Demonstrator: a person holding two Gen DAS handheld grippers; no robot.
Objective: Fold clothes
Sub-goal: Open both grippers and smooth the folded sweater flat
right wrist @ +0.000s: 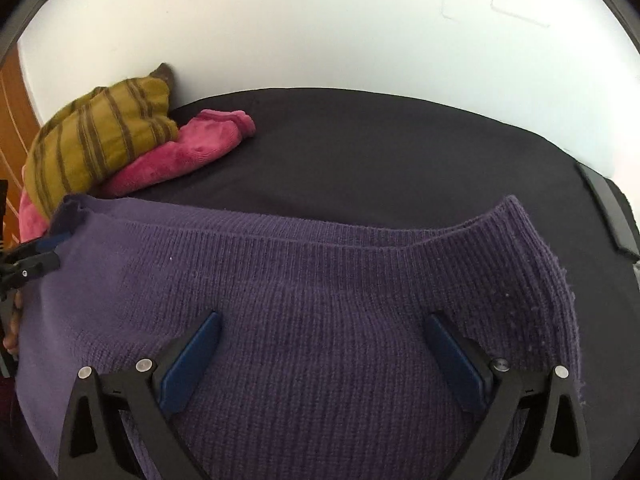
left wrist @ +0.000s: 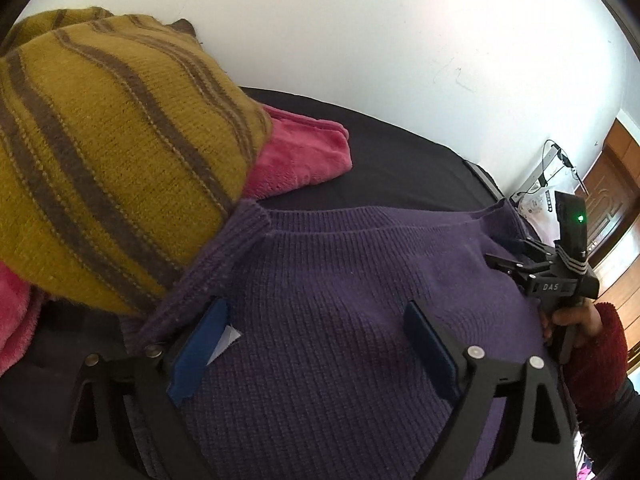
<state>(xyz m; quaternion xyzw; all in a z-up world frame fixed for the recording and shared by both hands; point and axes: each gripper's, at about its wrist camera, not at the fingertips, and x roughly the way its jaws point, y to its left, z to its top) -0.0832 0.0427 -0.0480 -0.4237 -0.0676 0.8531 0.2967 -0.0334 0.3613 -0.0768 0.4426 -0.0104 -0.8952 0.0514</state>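
Observation:
A purple knit sweater (left wrist: pixel 320 280) lies on the black surface (left wrist: pixel 400 168), its ribbed hem edge toward the wall. It fills the near half of the right wrist view (right wrist: pixel 300 300). My left gripper (left wrist: pixel 316 320) is open over the sweater's left part, blue pads apart, a white tag by its left finger. My right gripper (right wrist: pixel 324 332) is open over the sweater's right part. The right gripper also shows in the left wrist view (left wrist: pixel 504 254) at the sweater's right edge, and the left gripper shows in the right wrist view (right wrist: pixel 48 250) at the left edge.
A mustard sweater with brown stripes (left wrist: pixel 100 152) lies on a pink fleece garment (left wrist: pixel 304 156) at the left by the white wall (left wrist: pixel 400 40); both show in the right wrist view (right wrist: pixel 92 144) (right wrist: pixel 192 148). A wooden door (left wrist: pixel 612 200) stands far right. A black bar (right wrist: pixel 612 212) lies at the surface's right edge.

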